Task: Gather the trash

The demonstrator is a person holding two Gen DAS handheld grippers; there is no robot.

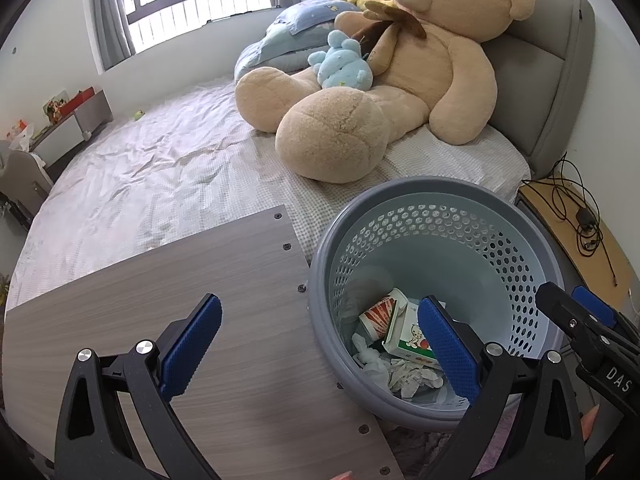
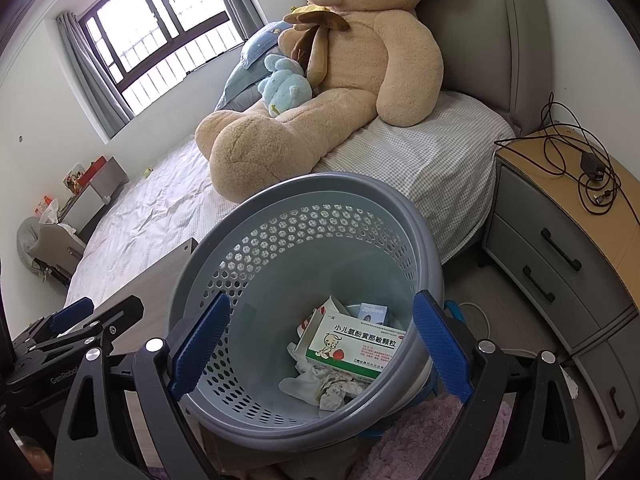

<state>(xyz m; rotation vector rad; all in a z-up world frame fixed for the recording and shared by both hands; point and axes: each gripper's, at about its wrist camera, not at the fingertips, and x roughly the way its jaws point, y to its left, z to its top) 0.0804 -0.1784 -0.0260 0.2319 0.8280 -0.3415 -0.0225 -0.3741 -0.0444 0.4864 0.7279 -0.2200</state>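
Note:
A grey perforated trash basket [image 1: 436, 188] stands beside the bed; it also shows in the right wrist view [image 2: 320, 184]. Inside lie a white-green medicine box [image 2: 356, 344], a red-white paper cup [image 1: 378, 314], crumpled tissues [image 2: 332, 388] and a small blue box [image 2: 374, 312]. My left gripper [image 1: 320, 344] is open and empty, spanning the wooden table's edge and the basket's left rim. My right gripper [image 2: 320, 340] is open and empty above the basket's mouth; it also shows at the right edge of the left wrist view [image 1: 576, 312].
A wood-grain table top [image 1: 200, 320] lies left of the basket. Behind is a bed [image 1: 160, 160] with a big teddy bear [image 1: 400, 80]. A nightstand [image 2: 560, 220] with cables stands right. A pink fluffy rug [image 2: 432, 440] lies below.

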